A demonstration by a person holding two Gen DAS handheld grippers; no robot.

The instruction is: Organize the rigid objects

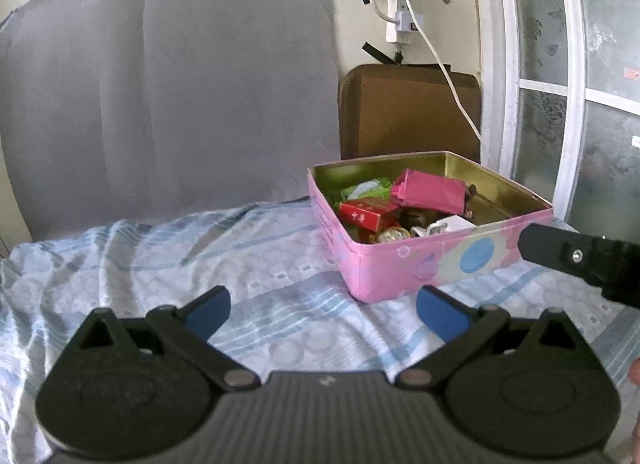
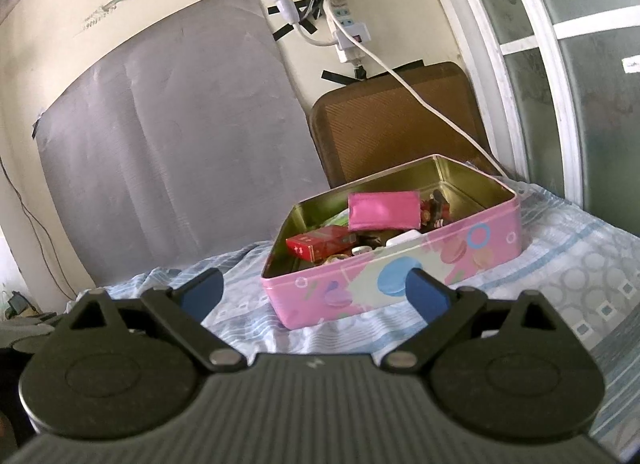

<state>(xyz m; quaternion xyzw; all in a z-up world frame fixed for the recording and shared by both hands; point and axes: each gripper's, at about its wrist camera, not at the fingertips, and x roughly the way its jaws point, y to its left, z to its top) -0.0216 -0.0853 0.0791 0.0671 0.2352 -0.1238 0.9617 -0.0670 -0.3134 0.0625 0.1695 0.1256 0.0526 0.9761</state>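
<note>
Pink tin (image 2: 400, 276) sits open on the blue patterned bedsheet (image 1: 200, 264). Nearest, short of the tin, both tools gape wide with nothing between their pads — left gripper (image 1: 322, 310) and right gripper (image 2: 314, 292). Inside the tin lie a red box (image 1: 366, 215), then a pink box (image 1: 430, 190). Behind the tin stands a brown board (image 2: 392, 120) — against the wall.

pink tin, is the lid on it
No, the pink tin stands open on the bedsheet, and a red box and a pink packet show inside it.
</note>
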